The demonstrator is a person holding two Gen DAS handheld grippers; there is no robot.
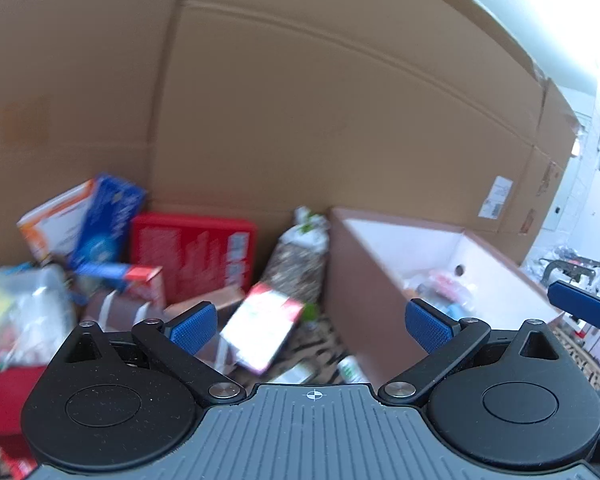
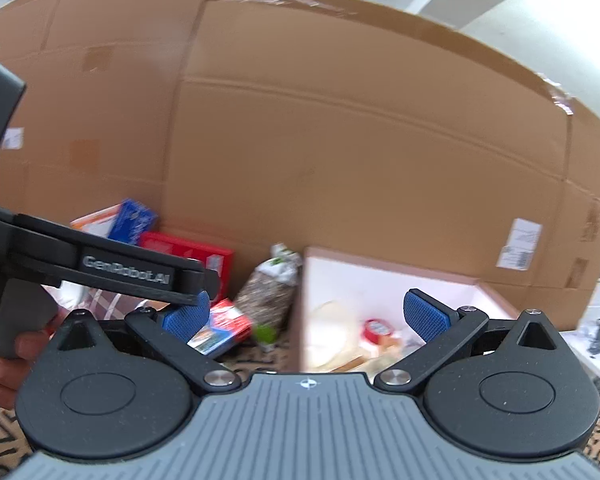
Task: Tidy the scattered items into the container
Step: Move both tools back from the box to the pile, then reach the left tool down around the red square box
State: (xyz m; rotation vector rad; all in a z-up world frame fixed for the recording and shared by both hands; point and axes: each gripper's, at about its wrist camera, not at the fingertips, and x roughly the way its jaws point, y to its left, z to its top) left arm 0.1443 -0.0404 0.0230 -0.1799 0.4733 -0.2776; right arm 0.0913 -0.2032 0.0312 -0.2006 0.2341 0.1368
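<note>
Both wrist views, partway through the tidy. The container [image 2: 384,280], a box with brown outer walls and a white interior, stands at right against a large cardboard sheet [image 1: 300,100]; it already holds several items, among them a red-topped piece [image 2: 376,326] and pale wrappers, though blur leaves their identity uncertain. Much remains outside, to its left: a seed-filled bag [image 1: 296,256] leaning just beside the container's left wall, long axis near-to-far with its tied top pointing far; a flat red-and-white packet [image 1: 262,330] tilted, long axis running near-left to far-right; a red box [image 1: 192,256]; a blue-and-white carton [image 1: 104,220]. The left gripper [image 1: 314,328] and right gripper [image 2: 306,316] both stand wide apart, holding nothing. A hand [image 2: 4,364] grips the left tool's handle.
</note>
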